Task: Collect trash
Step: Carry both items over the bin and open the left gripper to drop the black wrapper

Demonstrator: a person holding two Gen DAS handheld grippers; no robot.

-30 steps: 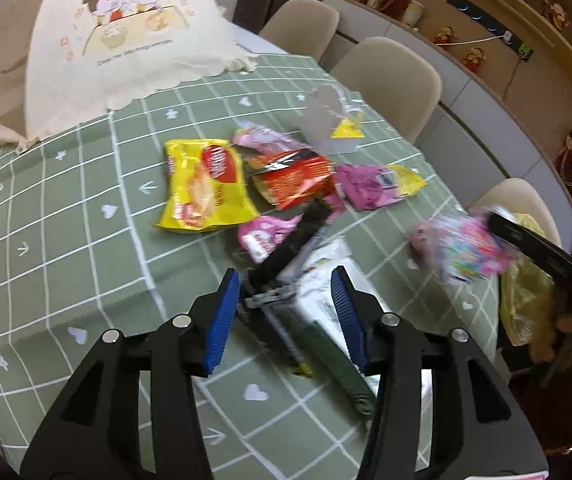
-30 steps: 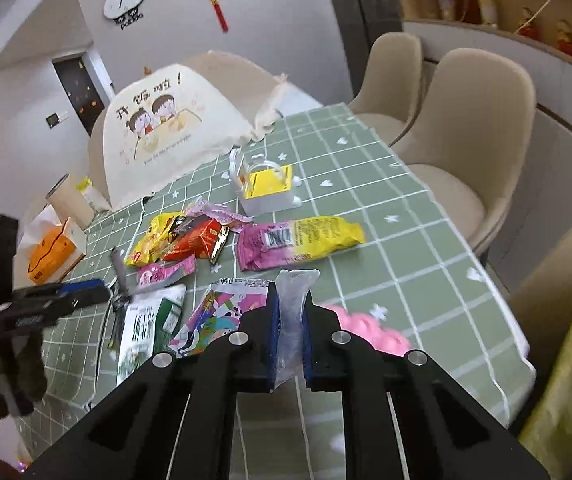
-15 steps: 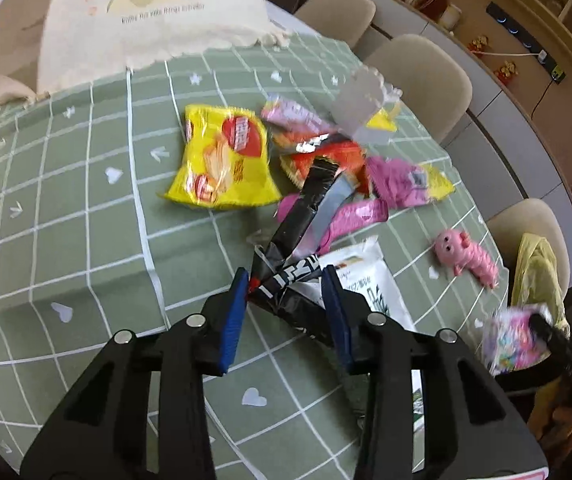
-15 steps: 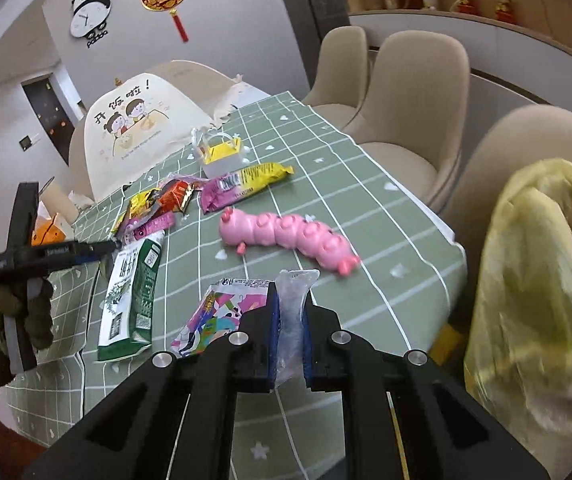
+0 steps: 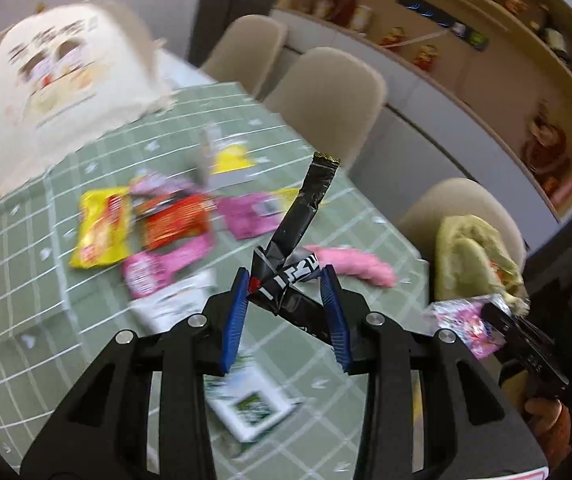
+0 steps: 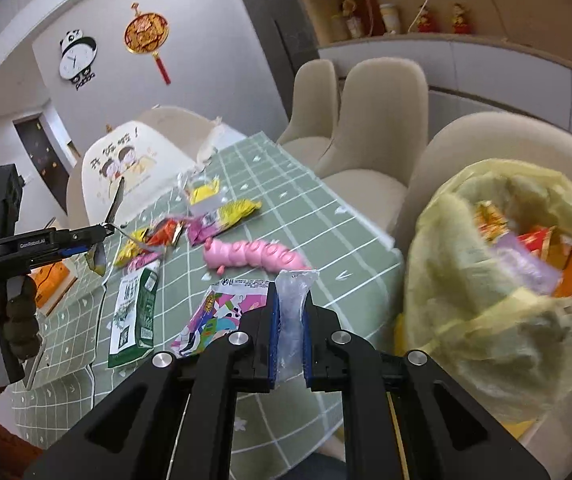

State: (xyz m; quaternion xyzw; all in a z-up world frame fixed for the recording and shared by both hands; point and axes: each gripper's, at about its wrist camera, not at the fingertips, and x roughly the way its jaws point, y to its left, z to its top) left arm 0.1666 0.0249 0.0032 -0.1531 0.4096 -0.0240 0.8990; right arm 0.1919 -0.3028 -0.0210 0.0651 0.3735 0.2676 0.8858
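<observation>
Black foil fills the left wrist view: the left gripper [image 5: 286,300] clamps a crumpled black wrapper [image 5: 300,224] between its blue pads [image 5: 236,312], the wrapper's long tail pointing up over the green checked tablecloth [image 5: 26,296]. On the cloth beyond lie a yellow snack bag [image 5: 104,226], a red packet [image 5: 174,220], pink wrappers [image 5: 166,266] and a pink caterpillar toy [image 5: 356,266]. At the right edge the yellow trash bag [image 5: 472,258] sits by the table's corner.

From the right wrist view, the right gripper [image 6: 289,332] pinches the clear plastic end of a colourful cartoon wrapper [image 6: 218,316], jaws narrow, held above the table edge just beside the open trash bag [image 6: 498,312], which already contains orange and red packets. A green-and-white pouch [image 6: 134,312] lies flat near the toy [image 6: 254,256].
</observation>
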